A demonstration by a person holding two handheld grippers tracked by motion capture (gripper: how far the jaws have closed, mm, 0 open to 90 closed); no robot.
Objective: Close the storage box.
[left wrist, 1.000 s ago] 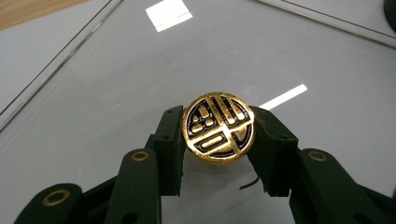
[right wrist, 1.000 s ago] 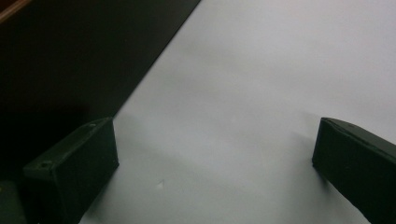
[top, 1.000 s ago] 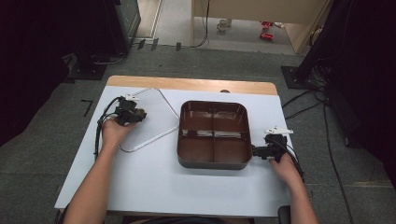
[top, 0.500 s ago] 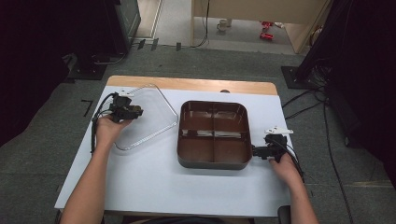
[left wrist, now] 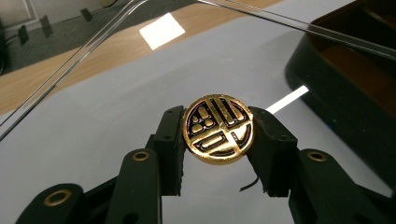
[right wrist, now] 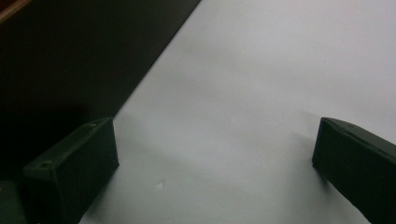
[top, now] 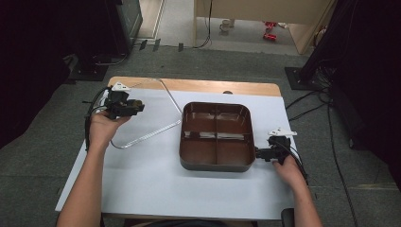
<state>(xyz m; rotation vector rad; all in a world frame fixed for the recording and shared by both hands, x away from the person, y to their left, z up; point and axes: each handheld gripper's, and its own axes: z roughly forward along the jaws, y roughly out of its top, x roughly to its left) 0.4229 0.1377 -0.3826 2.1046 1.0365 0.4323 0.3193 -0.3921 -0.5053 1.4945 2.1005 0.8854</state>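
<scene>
Clear lid, transparent with a raised rim, tilts above the white table left of the brown four-compartment tray (empty). Left gripper clamps its gold-and-black round emblem. Right gripper rests by the tray's corner, jaws spread wide, holding nothing.

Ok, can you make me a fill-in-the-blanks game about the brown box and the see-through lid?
1. The brown tray is split into ___ compartments.
2. The left gripper is shut on the lid's round ___ knob.
3. The clear lid is lifted to the ___ of the tray in the high view.
4. The right gripper has its jaws ___ beside the tray.

Missing words: four; gold; left; open
</scene>
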